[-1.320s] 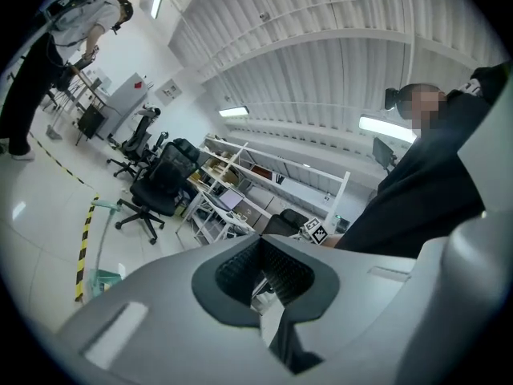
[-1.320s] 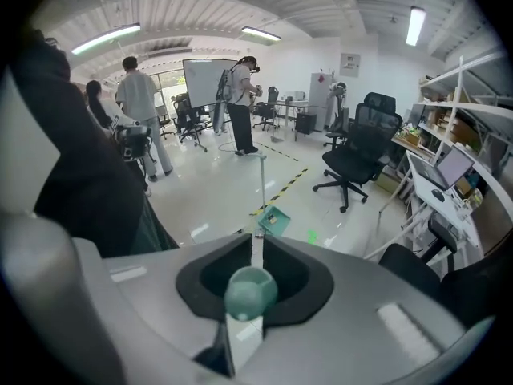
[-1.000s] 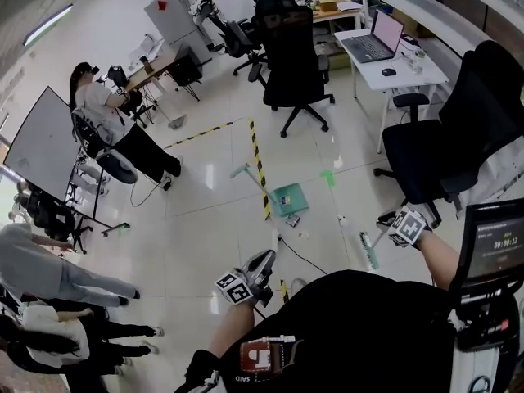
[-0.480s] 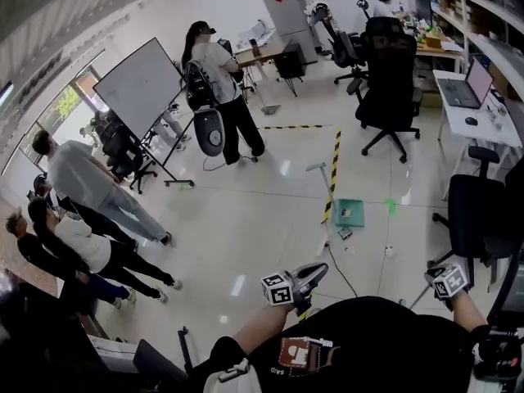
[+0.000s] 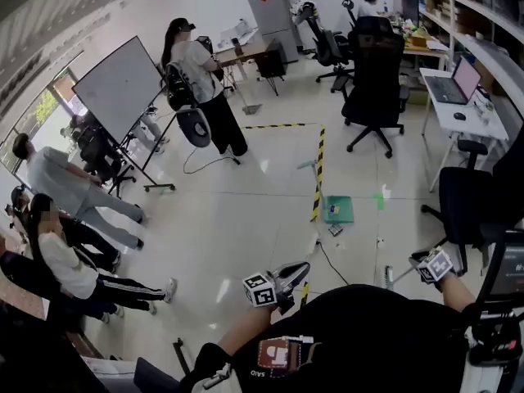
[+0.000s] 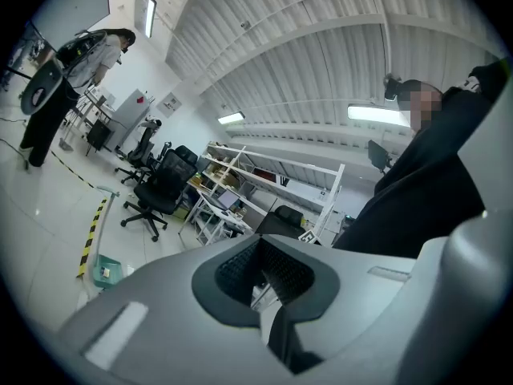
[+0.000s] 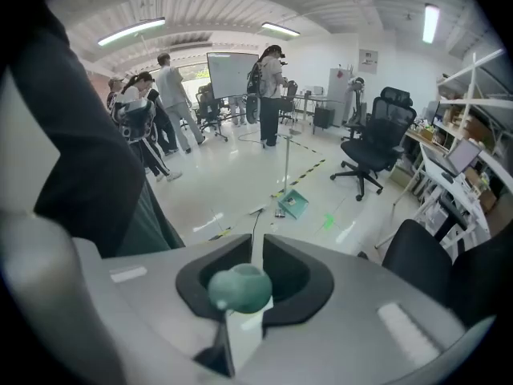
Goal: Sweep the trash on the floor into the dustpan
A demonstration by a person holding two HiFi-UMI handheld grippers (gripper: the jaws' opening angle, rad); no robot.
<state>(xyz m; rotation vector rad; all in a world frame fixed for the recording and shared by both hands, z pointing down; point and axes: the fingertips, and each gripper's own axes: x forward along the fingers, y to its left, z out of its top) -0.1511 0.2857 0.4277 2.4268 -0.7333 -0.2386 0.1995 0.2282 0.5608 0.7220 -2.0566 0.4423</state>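
Though flat on the pale floor [image 5: 246, 219] right beside the near end of the yellow-black tape [image 5: 318, 174], touched by neither tool: green dustpan [image 5: 337, 210], long handle standing upright. Just beside its near edge, a few small scraps of trash [image 5: 336, 230]; touching the pan or not, impossible to say. Well nearer the person, low at the right of the head view, the right gripper [image 5: 427, 267], clenched on the broom [image 7: 239, 289], green rounded cap poking up between the jaws in the right gripper view, dustpan and trash far ahead past them. At bottom centre, the left gripper [image 5: 286, 278], jaws pressed together on nothing, well apart from the dustpan and aimed up toward the shelves [image 6: 264, 171], with the dustpan low at the left of its view.
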